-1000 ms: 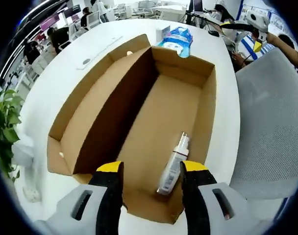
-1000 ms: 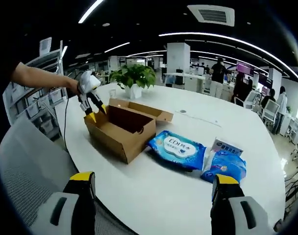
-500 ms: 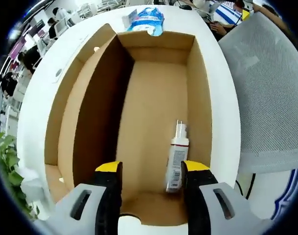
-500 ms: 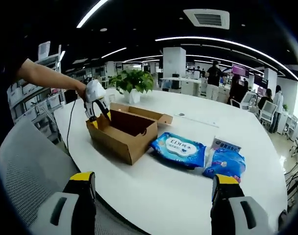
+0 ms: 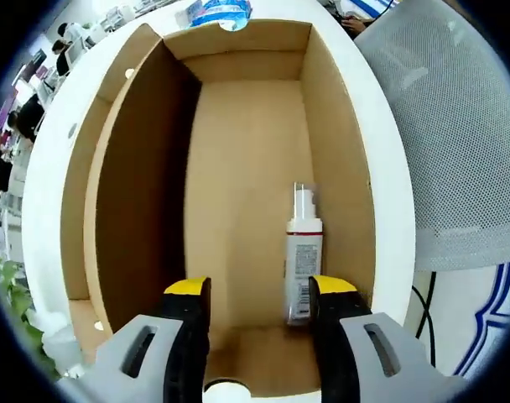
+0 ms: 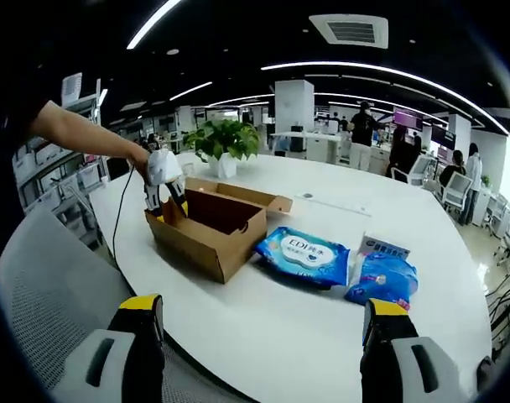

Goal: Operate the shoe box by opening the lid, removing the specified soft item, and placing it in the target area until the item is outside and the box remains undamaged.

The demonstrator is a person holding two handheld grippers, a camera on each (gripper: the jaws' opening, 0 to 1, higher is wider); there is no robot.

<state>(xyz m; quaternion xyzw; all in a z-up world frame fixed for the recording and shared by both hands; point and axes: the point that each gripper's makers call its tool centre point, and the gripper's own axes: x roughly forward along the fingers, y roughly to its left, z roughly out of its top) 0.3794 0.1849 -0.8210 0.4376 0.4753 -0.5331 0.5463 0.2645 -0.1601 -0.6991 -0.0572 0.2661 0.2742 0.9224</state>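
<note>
While the left gripper [image 5: 259,290] hung over the open shoe box [image 5: 238,109], its yellow-tipped jaws stood apart, pointing down into the near end of the cardboard interior. A white spray bottle [image 5: 302,256] with a red band below its nozzle lay flat on the box floor, close along the right-hand wall in the left gripper view, its base just beside the right jaw tip and its nozzle pointing away toward the far end. Nothing was held between the jaws. The lid [image 6: 238,194] lay folded back, still attached along one long side. Beyond the far end of the box a blue packet [image 5: 221,12] peeked over the edge on the white counter [image 5: 49,159], and a grey mesh chair back [image 5: 456,126] stood off to the right.

From the right gripper view, the right gripper [image 6: 259,332] was held well back from the box, jaws spread wide and empty, over the near rim of the round counter. The shoe box sat toward the left of the counter with the left gripper dipping into its near corner, a person's bare forearm [image 6: 83,134] reaching in behind it. A blue wet-wipe pack [image 6: 305,254] lay just beside the box on the right, and a second blue pouch [image 6: 382,280] lay near it, overlapping a small white carton [image 6: 382,246]. A potted plant [image 6: 224,143] stood on the counter behind the box.
</note>
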